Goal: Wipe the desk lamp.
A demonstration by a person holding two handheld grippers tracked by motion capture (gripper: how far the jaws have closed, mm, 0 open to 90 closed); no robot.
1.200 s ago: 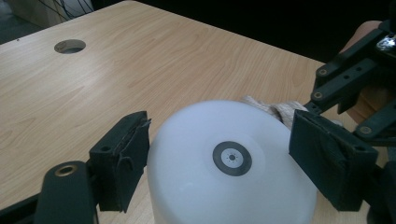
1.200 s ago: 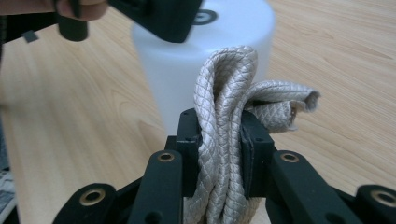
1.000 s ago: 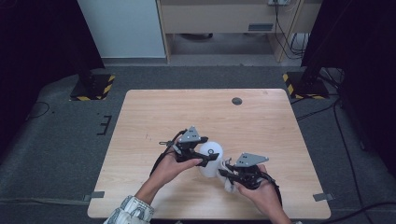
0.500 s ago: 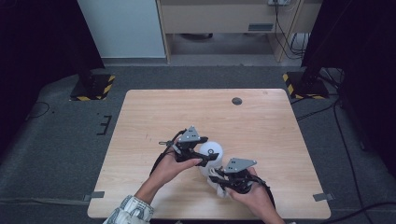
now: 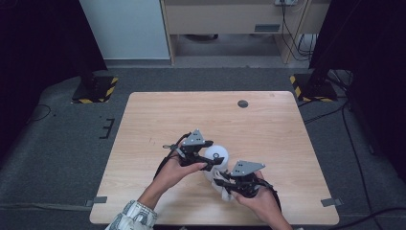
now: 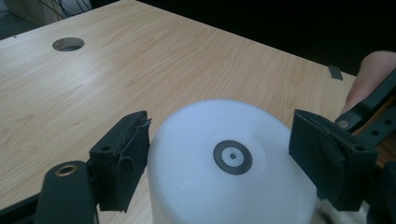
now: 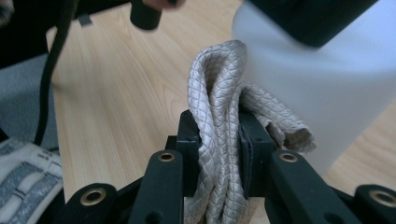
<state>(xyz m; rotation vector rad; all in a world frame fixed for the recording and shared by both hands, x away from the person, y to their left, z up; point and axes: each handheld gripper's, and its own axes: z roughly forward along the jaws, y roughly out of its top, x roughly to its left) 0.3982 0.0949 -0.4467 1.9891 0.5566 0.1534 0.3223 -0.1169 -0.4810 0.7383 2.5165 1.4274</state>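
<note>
A white rounded container (image 5: 219, 152) with a dark ring on its top (image 6: 232, 157) stands on the wooden table (image 5: 191, 115) near the front. My left gripper (image 5: 213, 156) is shut on it, one black pad (image 6: 123, 158) against each side. My right gripper (image 5: 223, 182) sits just in front and to the right, shut on a bunched beige quilted cloth (image 7: 217, 116). The cloth (image 5: 224, 191) lies against the container's lower side (image 7: 322, 84).
A round cable hole (image 5: 242, 103) sits near the table's far edge. Tape tabs mark the front edge at left (image 5: 99, 200) and right (image 5: 330, 202). A patterned sleeve (image 5: 134, 218) comes in at the bottom. Black stands with striped bases (image 5: 93, 88) flank the table.
My right gripper with the cloth has shifted slightly left, closer against the container. The left gripper and container have kept still.
</note>
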